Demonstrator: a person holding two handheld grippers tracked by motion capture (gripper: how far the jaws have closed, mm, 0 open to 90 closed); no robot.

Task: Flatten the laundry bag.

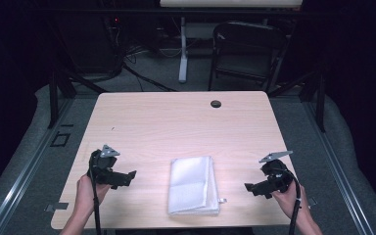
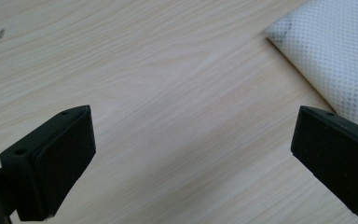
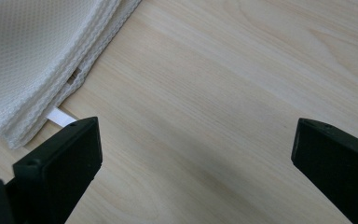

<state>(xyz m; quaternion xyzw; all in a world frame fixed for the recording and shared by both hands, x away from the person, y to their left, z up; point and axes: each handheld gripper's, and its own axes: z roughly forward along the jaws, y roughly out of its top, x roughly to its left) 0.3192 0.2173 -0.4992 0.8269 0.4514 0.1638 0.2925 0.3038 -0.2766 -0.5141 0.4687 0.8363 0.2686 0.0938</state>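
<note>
high view: white folded towel (image 1: 193, 185) flat on table (image 1: 176, 122)

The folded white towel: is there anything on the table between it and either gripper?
Nothing visible does. The folded white towel lies between the left gripper and the right gripper, with bare wooden table on both sides. Both grippers are open and apart from it.

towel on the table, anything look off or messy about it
Nothing much stands out. The white towel lies folded and flat near the table's front edge, between the open left gripper and right gripper. One small detail: its tag sticks out from a corner.
</note>
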